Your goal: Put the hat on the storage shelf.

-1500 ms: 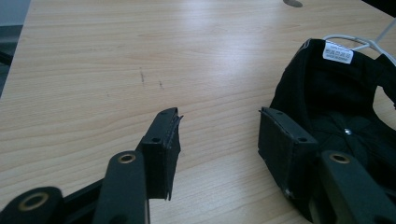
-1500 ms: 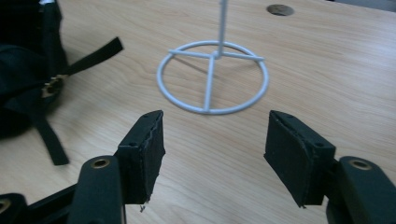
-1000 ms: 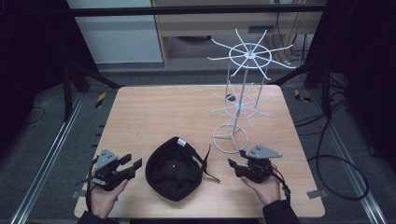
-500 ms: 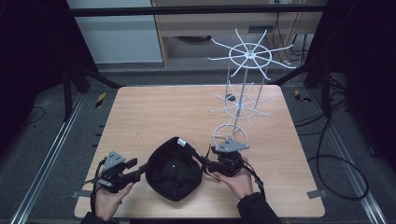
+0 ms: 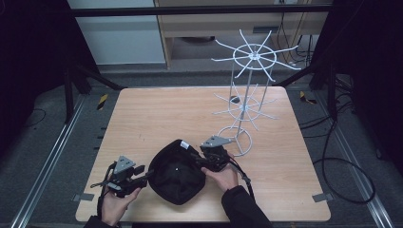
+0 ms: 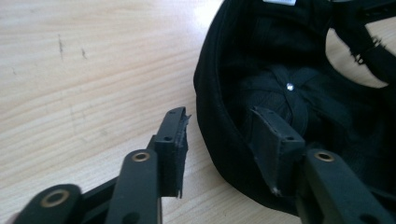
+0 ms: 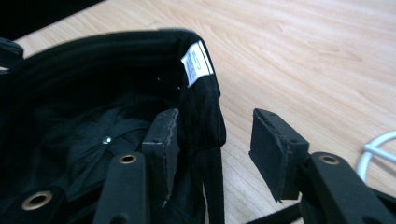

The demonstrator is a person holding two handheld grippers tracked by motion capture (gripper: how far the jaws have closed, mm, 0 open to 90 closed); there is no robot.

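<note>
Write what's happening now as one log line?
left gripper: open, straddling cap rim | right gripper: open, straddling cap rim | cap: upside down on table

White label (image 7: 196, 62) inside cap (image 7: 93, 130); print unreadable

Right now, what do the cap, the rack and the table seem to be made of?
Cap: black woven fabric, matte, stitched seams and a sewn label.
Rack: probably white-coated metal wire, thin stiff spokes.
Table: light wood or wood-look laminate, visible grain.

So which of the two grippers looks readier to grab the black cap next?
Probably the right gripper: its open jaws straddle the cap rim beside the white label. The left gripper also straddles the rim, looser.
</note>
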